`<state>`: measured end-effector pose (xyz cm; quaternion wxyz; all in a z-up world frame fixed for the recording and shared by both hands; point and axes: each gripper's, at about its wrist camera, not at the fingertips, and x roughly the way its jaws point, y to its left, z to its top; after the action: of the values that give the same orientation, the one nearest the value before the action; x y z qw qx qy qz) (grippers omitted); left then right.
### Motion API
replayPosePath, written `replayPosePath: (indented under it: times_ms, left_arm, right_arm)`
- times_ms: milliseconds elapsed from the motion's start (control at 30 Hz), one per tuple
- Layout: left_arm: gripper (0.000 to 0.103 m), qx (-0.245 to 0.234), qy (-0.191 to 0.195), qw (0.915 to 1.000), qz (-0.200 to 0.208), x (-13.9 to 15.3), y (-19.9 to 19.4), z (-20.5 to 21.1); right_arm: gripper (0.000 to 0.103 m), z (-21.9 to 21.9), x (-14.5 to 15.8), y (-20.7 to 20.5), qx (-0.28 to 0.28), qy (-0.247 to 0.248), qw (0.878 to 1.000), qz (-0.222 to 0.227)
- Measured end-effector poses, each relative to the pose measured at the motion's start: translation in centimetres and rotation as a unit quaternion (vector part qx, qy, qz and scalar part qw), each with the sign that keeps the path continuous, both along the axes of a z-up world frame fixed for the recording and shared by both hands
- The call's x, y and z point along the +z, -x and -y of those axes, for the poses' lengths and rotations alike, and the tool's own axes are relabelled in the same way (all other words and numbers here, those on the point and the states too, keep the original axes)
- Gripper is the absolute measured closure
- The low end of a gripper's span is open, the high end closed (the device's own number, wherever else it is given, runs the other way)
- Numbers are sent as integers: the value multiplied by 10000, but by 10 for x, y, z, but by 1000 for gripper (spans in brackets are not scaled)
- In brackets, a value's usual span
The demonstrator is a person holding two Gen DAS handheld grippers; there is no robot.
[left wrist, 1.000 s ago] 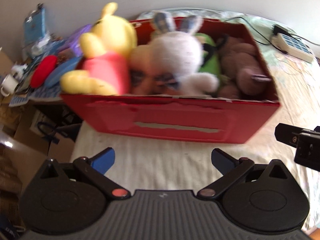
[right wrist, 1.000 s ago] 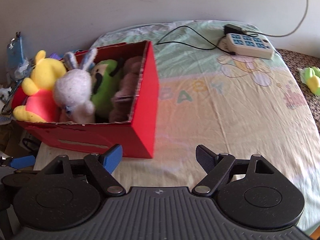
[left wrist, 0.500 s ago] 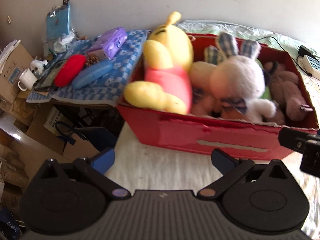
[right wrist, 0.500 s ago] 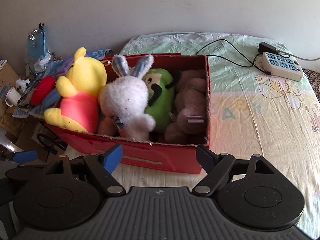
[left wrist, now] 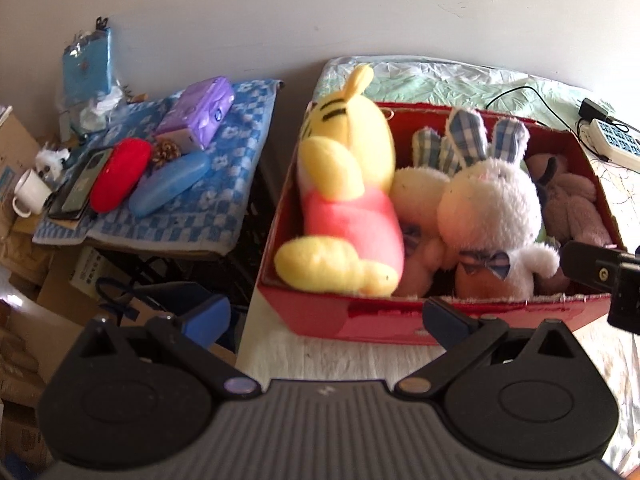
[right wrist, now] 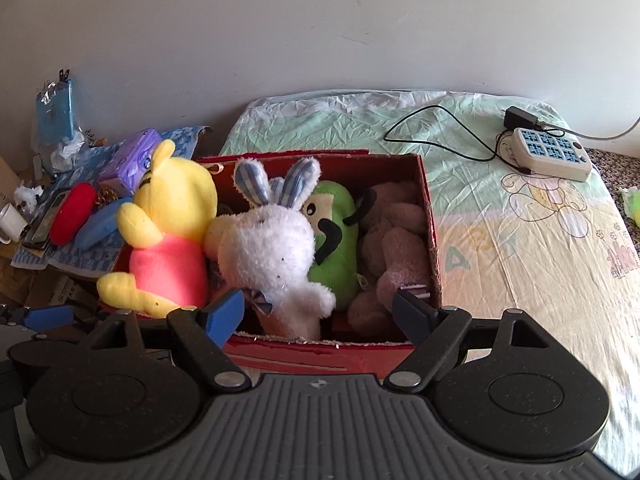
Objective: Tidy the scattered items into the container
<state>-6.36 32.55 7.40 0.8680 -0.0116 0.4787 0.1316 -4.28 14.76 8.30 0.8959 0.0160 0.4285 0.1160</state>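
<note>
Left tool (left wrist: 326, 314) swung left, red box (right wrist: 320, 354) near wall partly hidden

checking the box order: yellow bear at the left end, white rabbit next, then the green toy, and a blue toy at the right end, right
Not quite. The toy at the right end of the box is brown, not blue, as the right wrist view shows. The rest holds: yellow bear at the left end, then the white rabbit, then the green toy.

A white power strip (right wrist: 551, 154) with its black cable (right wrist: 436, 132) lies on the bedsheet (right wrist: 520, 240); a purple tissue pack (left wrist: 198, 114) rests on the blue checked cloth (left wrist: 228, 184).
</note>
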Motion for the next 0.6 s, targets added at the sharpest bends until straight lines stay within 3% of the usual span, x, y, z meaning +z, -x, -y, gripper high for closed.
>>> replayPosePath:
  times_ms: [600]
  left_arm:
    - [1,-304,37,9995,94,9,-21,12]
  right_arm:
    - [19,-2,5,-14,-296,129,9994,-98]
